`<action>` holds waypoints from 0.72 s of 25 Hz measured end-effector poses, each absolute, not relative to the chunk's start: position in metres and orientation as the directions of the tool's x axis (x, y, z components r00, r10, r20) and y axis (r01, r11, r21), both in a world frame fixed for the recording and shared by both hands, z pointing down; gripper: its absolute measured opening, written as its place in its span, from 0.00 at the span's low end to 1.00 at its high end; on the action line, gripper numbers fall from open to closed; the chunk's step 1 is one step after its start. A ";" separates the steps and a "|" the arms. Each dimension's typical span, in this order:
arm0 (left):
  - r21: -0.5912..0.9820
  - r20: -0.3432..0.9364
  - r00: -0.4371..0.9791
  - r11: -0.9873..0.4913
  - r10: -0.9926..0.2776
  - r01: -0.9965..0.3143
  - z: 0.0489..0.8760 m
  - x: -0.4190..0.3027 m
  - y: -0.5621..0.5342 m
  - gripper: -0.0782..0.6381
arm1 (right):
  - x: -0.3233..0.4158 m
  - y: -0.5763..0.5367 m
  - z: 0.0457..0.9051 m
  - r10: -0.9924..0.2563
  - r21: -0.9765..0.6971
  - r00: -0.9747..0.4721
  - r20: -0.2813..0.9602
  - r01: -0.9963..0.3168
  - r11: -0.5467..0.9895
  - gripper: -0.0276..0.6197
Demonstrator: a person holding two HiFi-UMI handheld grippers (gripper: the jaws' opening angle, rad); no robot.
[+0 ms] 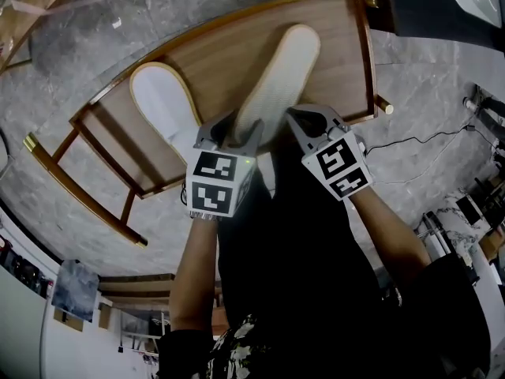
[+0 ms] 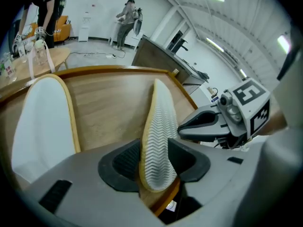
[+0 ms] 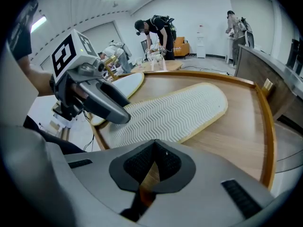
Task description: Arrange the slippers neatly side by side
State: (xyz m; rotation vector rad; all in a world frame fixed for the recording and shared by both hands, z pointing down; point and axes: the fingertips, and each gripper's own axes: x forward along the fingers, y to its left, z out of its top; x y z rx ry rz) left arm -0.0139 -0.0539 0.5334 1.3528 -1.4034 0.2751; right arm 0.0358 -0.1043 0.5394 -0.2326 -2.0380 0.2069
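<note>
Here is the wooden counter (image 1: 229, 50) with its raised rim, and both slippers are on it, so the pair is together but not tidy. The first slipper (image 1: 162, 101) lies at the left, pale insole up, toe pointing away. The second slipper (image 1: 280, 77) sits in the middle, zigzag sole showing, toe angled off to the right. The 2 splay apart at the toes and face opposite ways up. By my reading, the job is roughly half done: the second slipper has to be turned over and brought parallel, close beside its partner.

The left gripper (image 2: 155, 167) is at that second slipper's heel, jaws spread wide with the heel standing between them. The pads flank it rather than pinch it, as far as I can judge. The right gripper (image 3: 152, 162) hovers just to the right over the counter's near edge, jaws closed together with nothing in them.

Harder to see:
- The second slipper's upper is hidden underneath.
- How steeply that slipper tilts differs between views, so I cannot tell.
- The first slipper's heel is cut off behind the left gripper in the head view.
</note>
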 end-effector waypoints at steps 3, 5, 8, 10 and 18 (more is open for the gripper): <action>0.469 0.796 0.251 0.299 -0.550 -0.831 0.529 -0.014 -0.054 0.31 | 0.035 -0.104 0.539 0.238 -0.241 -0.465 0.853 0.055 0.969 0.04; 0.446 0.795 0.237 0.274 -0.559 -0.852 0.523 -0.016 -0.056 0.29 | 0.034 -0.105 0.539 0.224 -0.231 -0.473 0.852 0.046 0.972 0.04; 0.421 0.774 0.232 0.203 -0.589 -0.884 0.506 -0.014 -0.060 0.24 | 0.032 -0.107 0.534 0.197 -0.220 -0.501 0.843 0.014 0.975 0.04; 0.399 0.759 0.235 0.148 -0.607 -0.905 0.490 -0.014 -0.065 0.20 | 0.027 -0.110 0.527 0.173 -0.212 -0.534 0.828 -0.013 0.977 0.04; 0.114 0.769 0.110 -0.035 -0.630 -0.993 0.450 -0.046 -0.084 0.15 | 0.003 -0.120 0.487 0.091 -0.223 -0.663 0.743 -0.117 0.968 0.04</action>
